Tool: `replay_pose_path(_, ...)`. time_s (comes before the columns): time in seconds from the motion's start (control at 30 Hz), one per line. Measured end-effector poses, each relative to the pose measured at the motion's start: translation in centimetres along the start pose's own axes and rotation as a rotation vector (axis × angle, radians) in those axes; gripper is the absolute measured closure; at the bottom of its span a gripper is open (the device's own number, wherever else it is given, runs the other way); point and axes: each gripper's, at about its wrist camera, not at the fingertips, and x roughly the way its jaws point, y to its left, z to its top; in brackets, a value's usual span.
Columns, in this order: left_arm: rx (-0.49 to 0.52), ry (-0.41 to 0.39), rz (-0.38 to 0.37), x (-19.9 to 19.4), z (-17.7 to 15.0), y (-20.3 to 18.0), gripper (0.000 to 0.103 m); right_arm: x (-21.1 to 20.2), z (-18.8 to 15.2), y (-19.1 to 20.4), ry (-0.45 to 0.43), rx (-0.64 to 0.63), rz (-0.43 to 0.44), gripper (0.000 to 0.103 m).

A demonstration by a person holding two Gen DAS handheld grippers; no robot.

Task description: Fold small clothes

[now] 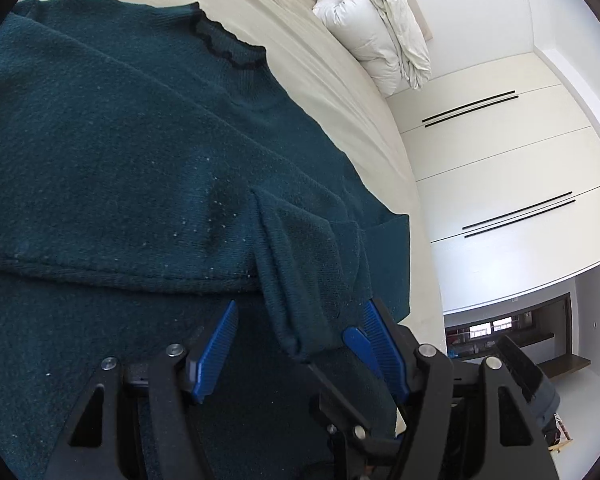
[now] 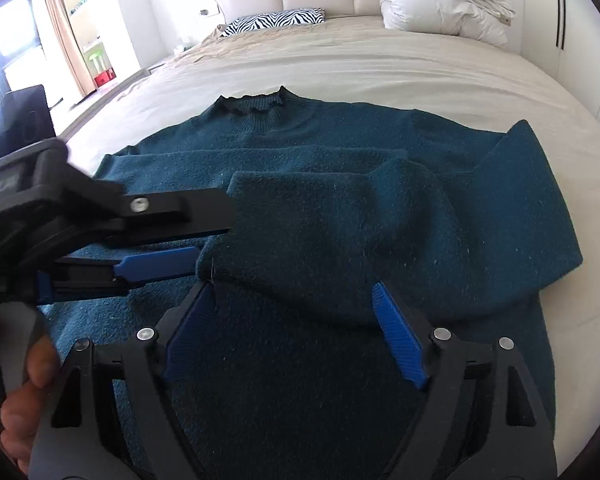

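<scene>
A dark teal knit sweater (image 2: 340, 152) with a ruffled collar (image 2: 252, 106) lies flat on the bed; it also fills the left wrist view (image 1: 120, 140). One sleeve (image 2: 320, 232) is folded across the body, its cuff end near the grippers. My left gripper (image 1: 300, 320) is open, its blue pads on either side of the sleeve cuff (image 1: 300, 312); it shows in the right wrist view (image 2: 204, 232) coming in from the left. My right gripper (image 2: 292, 292) is open just above the sweater, below the folded sleeve.
The sweater lies on a bed with a cream sheet (image 2: 380, 64). A folded white duvet (image 2: 440, 0) and a zebra pillow (image 2: 276, 20) lie at the padded headboard. White wardrobe doors (image 1: 500, 160) stand beside the bed. A hand (image 2: 32, 360) holds the left gripper.
</scene>
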Motion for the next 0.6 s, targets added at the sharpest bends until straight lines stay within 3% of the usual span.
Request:
replay_pose_path(0.07, 0.007, 0.024, 0.017, 1.2, 0.1, -0.3, 0.039, -1.1, -1.3, -0.7, 0.019, 0.034, 0.020, 0.022)
replay_pose_path(0.13, 0.006, 0.030, 0.048, 2.0, 0.3, -0.6, 0.054, -1.3, -2.3, -1.7, 0.030, 0.106, 0.063, 0.022)
replay_pose_path(0.23, 0.009, 0.046, 0.094, 2.5, 0.6, -1.2, 0.091, -2.6, -4.4, -3.9, 0.021, 0.188, 0.099, 0.024)
replay_pose_path(0.4, 0.134, 0.010, 0.163, 1.0, 0.7, -4.6, 0.093, -3.4, -6.0, -6.0, -0.009, 0.264, 0.172, 0.024)
replay_pose_path(0.6, 0.335, -0.109, 0.215, -4.0, 1.1, -10.0, 0.093, -2.7, -6.0, -6.4, -0.008, 0.281, 0.185, 0.024)
